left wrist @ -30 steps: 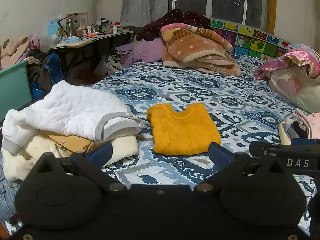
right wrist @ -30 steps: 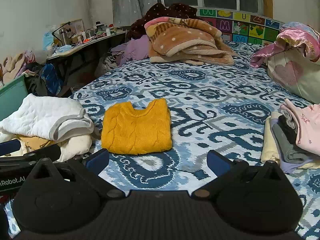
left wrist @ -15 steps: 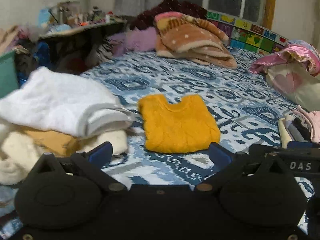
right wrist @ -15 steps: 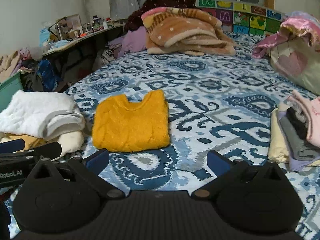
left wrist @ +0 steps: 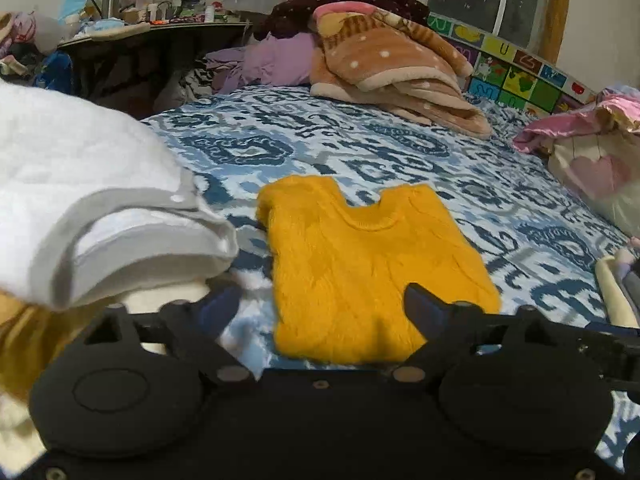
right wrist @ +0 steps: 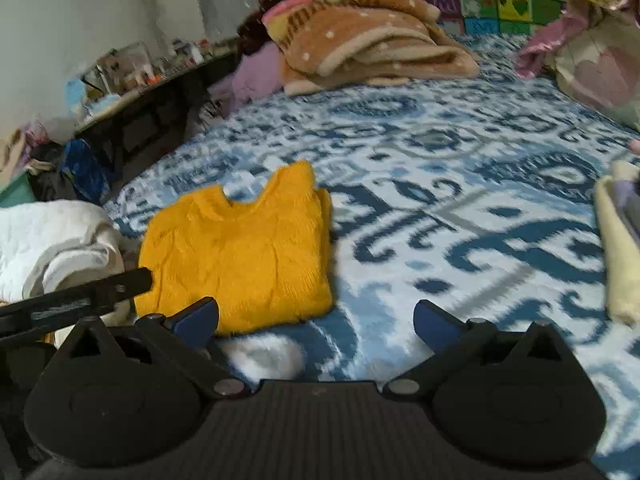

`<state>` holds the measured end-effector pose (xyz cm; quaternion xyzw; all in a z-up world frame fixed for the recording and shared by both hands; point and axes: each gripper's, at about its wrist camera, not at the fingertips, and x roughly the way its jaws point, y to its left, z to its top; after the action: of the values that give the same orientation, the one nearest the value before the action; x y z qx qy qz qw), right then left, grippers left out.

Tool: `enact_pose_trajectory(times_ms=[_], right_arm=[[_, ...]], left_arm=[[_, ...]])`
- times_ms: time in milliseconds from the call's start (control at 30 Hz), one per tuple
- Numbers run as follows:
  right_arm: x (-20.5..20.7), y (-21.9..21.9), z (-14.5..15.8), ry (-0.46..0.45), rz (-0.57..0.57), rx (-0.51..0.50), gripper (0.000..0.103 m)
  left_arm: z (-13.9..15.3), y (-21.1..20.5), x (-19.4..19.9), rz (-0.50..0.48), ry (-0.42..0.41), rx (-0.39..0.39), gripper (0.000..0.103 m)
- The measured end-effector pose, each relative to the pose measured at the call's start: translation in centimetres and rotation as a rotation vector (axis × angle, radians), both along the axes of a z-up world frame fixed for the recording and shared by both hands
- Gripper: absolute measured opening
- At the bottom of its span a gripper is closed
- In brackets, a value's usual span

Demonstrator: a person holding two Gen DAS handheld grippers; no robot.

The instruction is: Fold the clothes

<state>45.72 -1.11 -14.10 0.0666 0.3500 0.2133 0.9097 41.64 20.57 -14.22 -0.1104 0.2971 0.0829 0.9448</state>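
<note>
A folded yellow knit sweater (left wrist: 368,264) lies flat on the blue patterned bed cover (left wrist: 360,148), neck opening facing away. It also shows in the right wrist view (right wrist: 240,252). My left gripper (left wrist: 320,304) is open and empty, low over the sweater's near edge. My right gripper (right wrist: 316,316) is open and empty, at the sweater's near right corner. The left gripper's body (right wrist: 76,300) shows at the left of the right wrist view.
A pile of white and cream clothes (left wrist: 92,192) lies left of the sweater. A stack of folded clothes (right wrist: 620,240) sits at the right. An orange dotted blanket (left wrist: 396,68), a pink pillow (left wrist: 592,160) and a cluttered desk (left wrist: 152,28) are farther back.
Both grippers have moved forward and down toward the yellow sweater, which now fills more of each view. Both stay open.
</note>
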Motion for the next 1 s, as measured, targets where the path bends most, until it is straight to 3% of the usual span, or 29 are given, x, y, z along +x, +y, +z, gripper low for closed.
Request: enact_pose_trajectory(times_ms=[67,133,200,300,400,533,733,1000], right_arm=[[0.5,0.2,-0.4,-0.008,0.005,0.010,0.103],[0.8,0.0,-0.8,0.002,0.014,0.034,0.103],[0.8,-0.2,-1.1,0.003,0.019,0.064,0.103],[-0.3,-1.0,-1.6,-0.002,0.022,0.114,0.103],[-0.6,-2.5,-2.0,0.100,0.009,0.139,0.103],[-1.8,-5.5,-2.1,0.190,-0.009,0.215,0.103],[-7.1,-9.7,-0.4,0.181,-0.026,0.249,0.103],[-17.0,-19.0,0.3,0.200,-0.120,0.308,0.103]], left_arm=[[-0.6,0.3,1.0,0.010,0.014,0.002,0.081],[-1.3,0.5,2.1,0.015,0.044,-0.002,0.073],[-2.0,0.6,2.9,0.002,0.078,-0.016,0.051],[-2.3,-0.2,2.8,-0.018,0.073,0.008,0.033],[-1.5,-1.8,1.9,-0.035,0.051,0.063,0.022],[0.0,-4.2,0.2,-0.085,0.025,0.096,0.019],[2.2,-9.6,-4.2,-0.221,0.004,0.068,0.014],[3.1,-18.8,-14.6,-0.552,-0.016,0.088,0.013]])
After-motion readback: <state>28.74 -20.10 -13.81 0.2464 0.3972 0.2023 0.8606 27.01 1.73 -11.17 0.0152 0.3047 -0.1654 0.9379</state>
